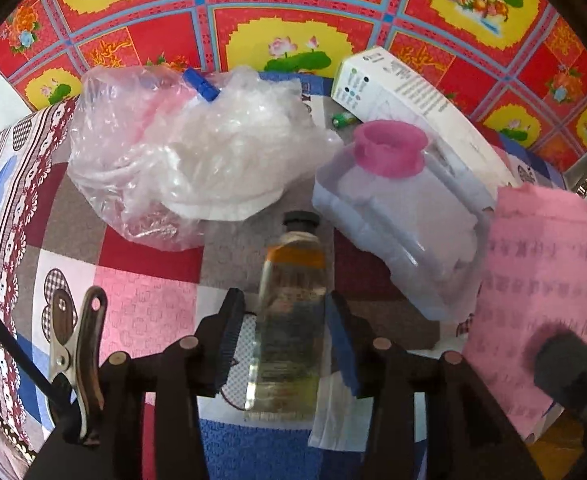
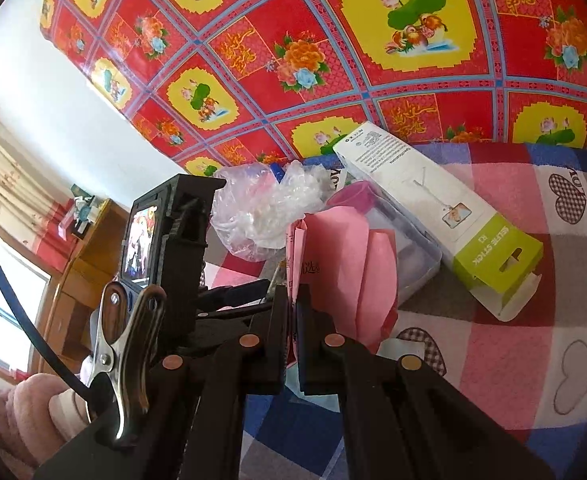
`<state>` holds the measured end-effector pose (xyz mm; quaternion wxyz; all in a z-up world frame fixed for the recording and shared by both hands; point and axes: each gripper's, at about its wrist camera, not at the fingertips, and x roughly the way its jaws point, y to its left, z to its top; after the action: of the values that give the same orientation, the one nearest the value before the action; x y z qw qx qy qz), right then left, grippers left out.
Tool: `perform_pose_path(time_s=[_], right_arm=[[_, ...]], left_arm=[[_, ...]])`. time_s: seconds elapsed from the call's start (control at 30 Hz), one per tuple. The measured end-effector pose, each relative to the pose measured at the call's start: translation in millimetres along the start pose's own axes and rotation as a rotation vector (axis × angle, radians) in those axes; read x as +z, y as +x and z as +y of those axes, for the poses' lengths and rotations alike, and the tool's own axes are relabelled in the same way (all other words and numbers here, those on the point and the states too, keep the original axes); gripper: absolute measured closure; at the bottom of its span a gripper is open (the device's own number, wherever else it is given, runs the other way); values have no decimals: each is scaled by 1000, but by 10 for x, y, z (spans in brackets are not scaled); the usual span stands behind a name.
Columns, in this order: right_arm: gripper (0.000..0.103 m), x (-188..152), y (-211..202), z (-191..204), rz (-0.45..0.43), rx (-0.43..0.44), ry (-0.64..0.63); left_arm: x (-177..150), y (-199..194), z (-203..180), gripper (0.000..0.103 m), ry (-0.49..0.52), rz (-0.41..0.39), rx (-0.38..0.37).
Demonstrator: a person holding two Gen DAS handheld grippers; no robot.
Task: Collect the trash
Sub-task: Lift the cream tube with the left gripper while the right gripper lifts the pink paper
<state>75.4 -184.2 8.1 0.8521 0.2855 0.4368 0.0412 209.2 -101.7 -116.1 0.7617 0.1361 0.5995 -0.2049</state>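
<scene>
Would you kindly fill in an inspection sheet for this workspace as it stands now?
Surface: patchwork heart-print cloth.
Job's things: crumpled clear plastic bag; small clear glass bottle with dark cap; clear plastic box with pink lid; white-and-green carton; folded pink paper.
Clutter: small green battery-like item.
Grippers: left tool open around the bottle; right tool shut on the paper.
Cables: black cable.
Surroundings: red-and-yellow floral sheet; wooden cabinet.
</scene>
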Motion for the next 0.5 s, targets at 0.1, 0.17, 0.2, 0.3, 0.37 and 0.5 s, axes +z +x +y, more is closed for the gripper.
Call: perform_pose_path(time_s=[0.1,0.17,0.2,0.3,0.37,0.5], right_arm=[[98,5,4,-8,2,6,1],[98,8,-7,-2,-2,12,-1],[98,11,-10,4,-3,17,-3],[98,8,-1,15,-1,27,-4],[98,8,17,20,3,33,-4],[98,6,26,10,3,29,0]], left_arm=[[-5,5,25,59,-5,10,-12],[5,6,45,59,-13,20,-6],[7,9,55,58,-17,22,1],[2,-6,126,57,-17,17,25],[3,6,100,54,-5,12,39],[-5,27,25,59,2,-14,49]])
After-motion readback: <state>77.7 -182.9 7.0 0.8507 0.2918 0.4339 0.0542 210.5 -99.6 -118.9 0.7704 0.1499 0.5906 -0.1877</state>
